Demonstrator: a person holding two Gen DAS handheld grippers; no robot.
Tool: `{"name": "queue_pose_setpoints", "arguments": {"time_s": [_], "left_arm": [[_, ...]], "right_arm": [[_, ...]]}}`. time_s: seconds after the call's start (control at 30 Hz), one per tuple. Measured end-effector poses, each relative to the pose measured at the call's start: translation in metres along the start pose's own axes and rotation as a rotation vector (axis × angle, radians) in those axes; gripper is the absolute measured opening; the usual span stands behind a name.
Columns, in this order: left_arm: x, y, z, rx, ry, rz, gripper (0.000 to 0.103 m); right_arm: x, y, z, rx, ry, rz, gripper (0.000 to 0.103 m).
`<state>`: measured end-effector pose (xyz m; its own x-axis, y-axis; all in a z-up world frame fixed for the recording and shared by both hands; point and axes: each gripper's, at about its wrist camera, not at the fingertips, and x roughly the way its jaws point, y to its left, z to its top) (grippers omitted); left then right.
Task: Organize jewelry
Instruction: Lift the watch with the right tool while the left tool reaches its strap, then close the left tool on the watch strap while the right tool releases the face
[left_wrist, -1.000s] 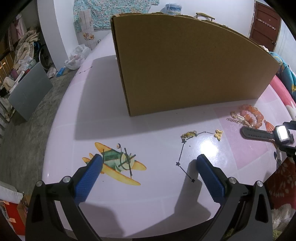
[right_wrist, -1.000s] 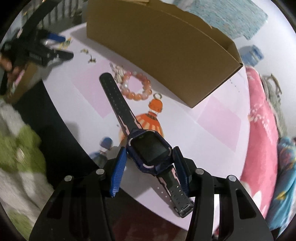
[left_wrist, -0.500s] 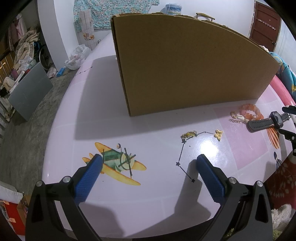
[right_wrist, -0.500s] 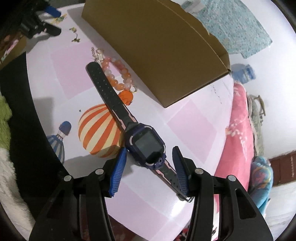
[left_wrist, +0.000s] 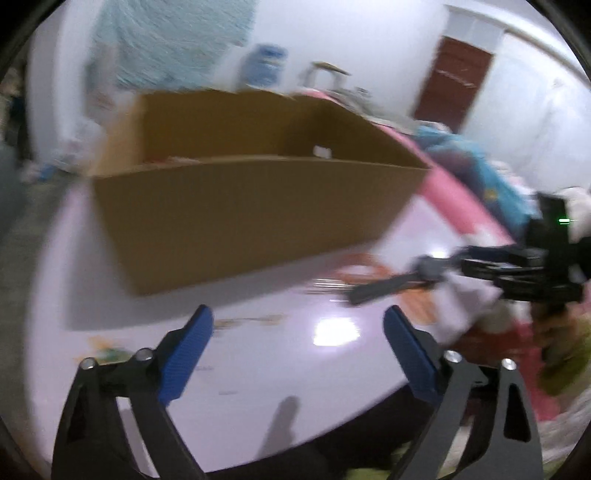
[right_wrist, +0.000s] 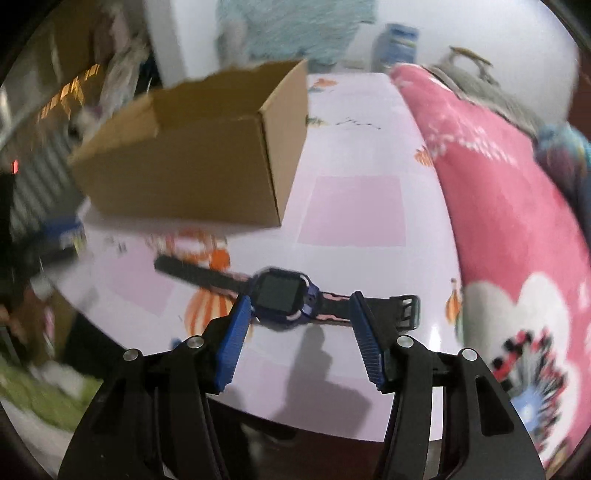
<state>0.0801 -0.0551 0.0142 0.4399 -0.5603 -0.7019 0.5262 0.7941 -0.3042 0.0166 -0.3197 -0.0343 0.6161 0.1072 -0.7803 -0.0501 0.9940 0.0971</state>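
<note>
A dark blue smartwatch (right_wrist: 279, 295) lies on the pink table (right_wrist: 351, 206), its strap crosswise to my right gripper (right_wrist: 300, 298). That gripper's jaws are opening and straddle the watch body. A gap shows at the right pad, so nothing is pressed. In the left wrist view the watch strap (left_wrist: 384, 288) sticks out leftward from the right gripper (left_wrist: 454, 262). My left gripper (left_wrist: 297, 314) hovers above the table with its jaws closing on nothing. The open cardboard box (left_wrist: 240, 214) stands behind. A blurred orange bead bracelet (left_wrist: 354, 275) lies in front of it.
The box (right_wrist: 177, 166) sits at the upper left in the right wrist view. A pink blanket (right_wrist: 498, 221) borders the table on the right. Small gold pieces (left_wrist: 251, 321) show as a blur near the left fingertips. The table's front edge runs close under both grippers.
My right gripper rolled and its jaws spread off the watch, which stayed beside the balloon print. My left gripper rose and tilted up, its jaws narrowed, and the box's inside came into view.
</note>
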Motion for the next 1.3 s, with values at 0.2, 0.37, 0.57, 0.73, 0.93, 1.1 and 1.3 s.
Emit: {"name": "queue_pose_setpoints", "arguments": {"time_s": [0.2,0.37,0.57,0.73,0.93,1.1,1.3], "left_arm": [[0.049,-0.026,0.010,-0.029,0.122,-0.158,0.053],[0.076,-0.022,0.014,-0.117,0.195,-0.131,0.044],[0.086,-0.014,0.016,-0.208,0.187,-0.149,0.041],[0.070,-0.010,0.014,-0.251,0.113,-0.272,0.040],[0.070,-0.011,0.012,-0.263,0.095,-0.335,0.040],[0.083,-0.008,0.009,-0.279,0.142,-0.279,0.040],[0.086,-0.009,0.008,-0.272,0.135,-0.238,0.034]], "right_arm": [[0.021,0.003,0.011,0.050,-0.028,0.012,0.037],[0.031,0.002,0.006,0.071,-0.026,-0.002,0.029],[0.032,-0.005,0.001,0.103,-0.033,0.040,0.029],[0.033,-0.013,0.000,0.121,-0.033,0.076,0.029],[0.033,-0.014,0.000,0.114,-0.039,0.090,0.029],[0.033,-0.014,-0.001,0.109,-0.045,0.094,0.029],[0.034,-0.012,-0.002,0.105,-0.051,0.103,0.029]]}}
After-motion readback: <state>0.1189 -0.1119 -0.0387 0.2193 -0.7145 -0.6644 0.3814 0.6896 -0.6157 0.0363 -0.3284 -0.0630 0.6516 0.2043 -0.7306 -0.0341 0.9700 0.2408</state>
